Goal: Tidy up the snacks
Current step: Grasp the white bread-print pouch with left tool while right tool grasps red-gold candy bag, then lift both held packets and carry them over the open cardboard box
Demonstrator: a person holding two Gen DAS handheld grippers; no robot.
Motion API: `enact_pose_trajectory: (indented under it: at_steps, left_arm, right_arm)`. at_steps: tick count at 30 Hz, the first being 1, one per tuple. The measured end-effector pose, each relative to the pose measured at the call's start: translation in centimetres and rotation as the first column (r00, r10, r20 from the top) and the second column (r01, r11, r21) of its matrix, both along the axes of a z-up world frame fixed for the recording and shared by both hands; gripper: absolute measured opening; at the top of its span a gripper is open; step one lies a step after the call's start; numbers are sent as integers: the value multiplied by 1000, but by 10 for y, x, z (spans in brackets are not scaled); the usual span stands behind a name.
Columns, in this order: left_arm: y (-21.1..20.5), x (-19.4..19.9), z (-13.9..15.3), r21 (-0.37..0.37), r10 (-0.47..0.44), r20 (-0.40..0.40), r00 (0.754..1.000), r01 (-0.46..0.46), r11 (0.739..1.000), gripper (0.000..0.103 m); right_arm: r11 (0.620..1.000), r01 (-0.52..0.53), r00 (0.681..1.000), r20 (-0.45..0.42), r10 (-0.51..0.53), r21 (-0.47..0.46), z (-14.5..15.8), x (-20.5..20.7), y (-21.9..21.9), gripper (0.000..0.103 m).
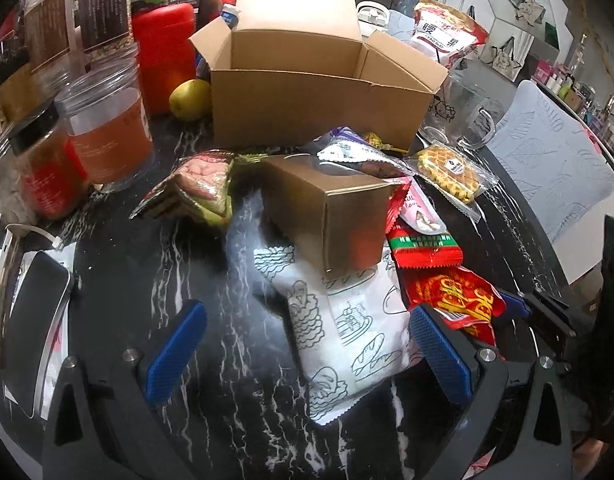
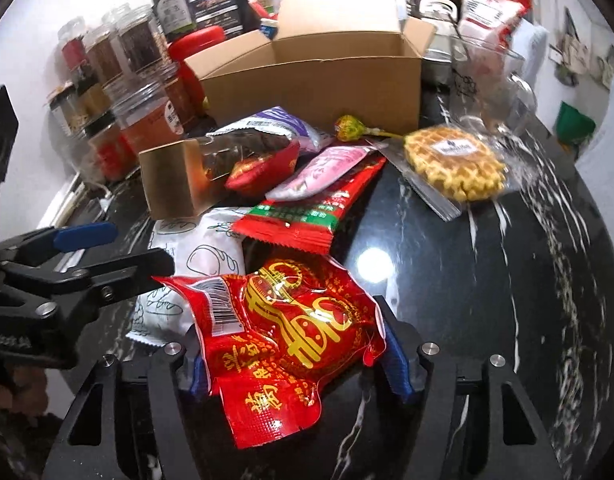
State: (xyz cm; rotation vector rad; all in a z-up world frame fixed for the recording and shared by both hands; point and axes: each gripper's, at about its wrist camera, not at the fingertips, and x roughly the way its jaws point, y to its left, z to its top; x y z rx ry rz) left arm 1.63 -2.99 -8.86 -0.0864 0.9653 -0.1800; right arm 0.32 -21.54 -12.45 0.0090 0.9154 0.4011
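The right gripper (image 2: 295, 356) has its jaws closed on the red foil snack packet (image 2: 283, 340), low over the surface: light, crinkly, slippery, best pinched mid-body. Left gripper (image 1: 307, 352) jaws gape, empty, astride the white bread-print pouch (image 1: 347, 332).

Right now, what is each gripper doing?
Left gripper: open, white bread bag between its fingers, not gripped.
Right gripper: closed on the red snack packet.

snacks (image 1: 347, 216) before carton (image 1: 319, 108), jars (image 1: 107, 128) left

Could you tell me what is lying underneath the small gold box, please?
The gold box rests partly on the white bread-print packet, tilted. A red-and-green wrapper lies beside it. Whatever sits under its far end is hidden.
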Motion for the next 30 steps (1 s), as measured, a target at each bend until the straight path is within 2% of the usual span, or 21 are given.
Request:
enact_pose_trajectory:
  at_steps: [5,11,13,14,16,20,30]
  left_arm:
    - [-11,5,-7,-14,-27,-16,1000,27,1000,103]
    - [-22,18,-24,-34,-14,-92,996,11,999,103]
    - [-22,22,-28,-34,3,-96,995,-6,999,102]
    - [-23,22,-27,-30,4,-84,996,-7,1000,96]
    - [-25,21,-27,-34,-4,-70,998,2,999,92]
    - [-29,16,-26,-34,-22,-42,999,20,999,66]
    - [-17,-8,-26,-71,-111,-47,993,108,992,62]
  right_arm:
    - [993,84,996,34,-82,-79,2,-13,-8,67]
    - [988,133,991,34,-131,-76,1,-16,-23,68]
    - [988,137,990,37,-134,-76,1,-16,-24,68]
    - [987,138,990,40,-135,-80,0,-17,-23,69]
    - [986,137,990,48,-133,-90,0,-16,-21,69]
    - [986,138,990,55,-133,-96,0,-18,-20,70]
    - [989,129,991,38,-126,-76,1,-24,-19,70]
